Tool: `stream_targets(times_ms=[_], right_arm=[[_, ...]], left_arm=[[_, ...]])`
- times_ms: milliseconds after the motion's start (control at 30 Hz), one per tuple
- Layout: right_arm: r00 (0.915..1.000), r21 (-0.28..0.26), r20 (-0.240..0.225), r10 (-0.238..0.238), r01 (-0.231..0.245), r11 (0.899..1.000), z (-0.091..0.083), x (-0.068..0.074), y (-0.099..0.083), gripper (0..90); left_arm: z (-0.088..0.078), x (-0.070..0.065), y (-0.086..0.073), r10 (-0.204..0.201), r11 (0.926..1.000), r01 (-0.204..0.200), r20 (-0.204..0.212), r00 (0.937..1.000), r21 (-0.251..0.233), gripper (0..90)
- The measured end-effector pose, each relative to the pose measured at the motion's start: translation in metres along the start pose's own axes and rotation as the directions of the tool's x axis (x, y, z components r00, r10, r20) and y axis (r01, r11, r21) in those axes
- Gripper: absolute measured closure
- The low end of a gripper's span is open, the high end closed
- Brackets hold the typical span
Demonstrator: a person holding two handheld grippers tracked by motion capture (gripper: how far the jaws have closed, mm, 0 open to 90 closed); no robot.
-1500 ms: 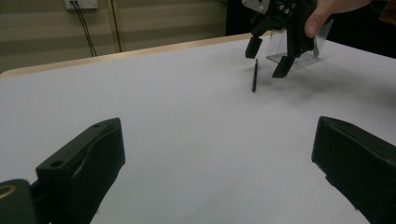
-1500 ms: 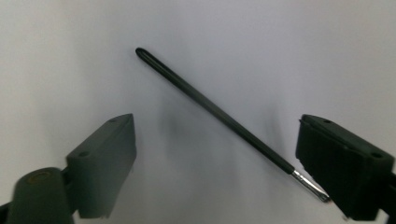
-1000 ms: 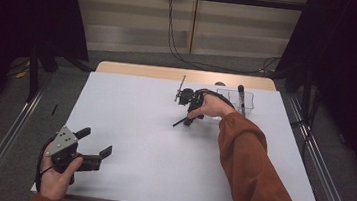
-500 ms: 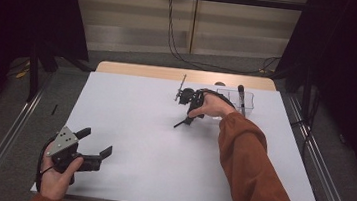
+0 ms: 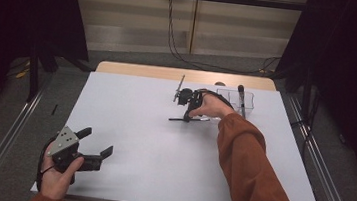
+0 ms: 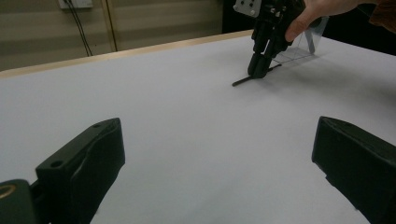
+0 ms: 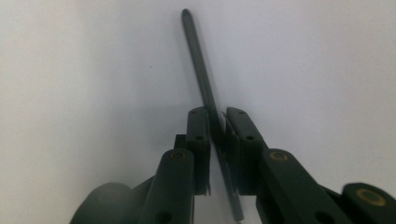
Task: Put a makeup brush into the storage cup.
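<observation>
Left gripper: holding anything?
No: in the left gripper view the left gripper has its jaws wide apart over bare white table, nothing between them.

Looked over all three feeds from my end and honestly there's nothing I can read anywhere: no labels, brand marks, numbers or signs that I can make out on anything in the shots.
</observation>
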State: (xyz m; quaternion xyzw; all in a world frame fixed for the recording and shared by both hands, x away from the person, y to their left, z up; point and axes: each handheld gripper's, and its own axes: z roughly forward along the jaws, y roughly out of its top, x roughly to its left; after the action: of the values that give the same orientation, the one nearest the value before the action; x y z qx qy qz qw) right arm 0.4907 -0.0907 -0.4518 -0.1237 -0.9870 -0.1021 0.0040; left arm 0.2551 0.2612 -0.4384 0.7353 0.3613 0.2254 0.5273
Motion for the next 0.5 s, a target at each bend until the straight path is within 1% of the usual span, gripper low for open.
stream_targets(times_ms=[133,500], right_arm=[[1.0000,-0.007,-0.003,-0.007,0.007,1.000,0.0006,0.0002,0.0006,86.1],[1.0000,0.003,0.001,0.004,-0.004,1.000,0.0002,0.0009,0.0016,86.3]], left_arm=[[-0.0001,0.0001,0.0000,0.001,1.0000,-0.001,0.000,1.0000,0.000,2.4],[-0.0003,0.0006,-0.0003,-0.002,1.0000,0.002,-0.002,1.0000,0.000,2.5]])
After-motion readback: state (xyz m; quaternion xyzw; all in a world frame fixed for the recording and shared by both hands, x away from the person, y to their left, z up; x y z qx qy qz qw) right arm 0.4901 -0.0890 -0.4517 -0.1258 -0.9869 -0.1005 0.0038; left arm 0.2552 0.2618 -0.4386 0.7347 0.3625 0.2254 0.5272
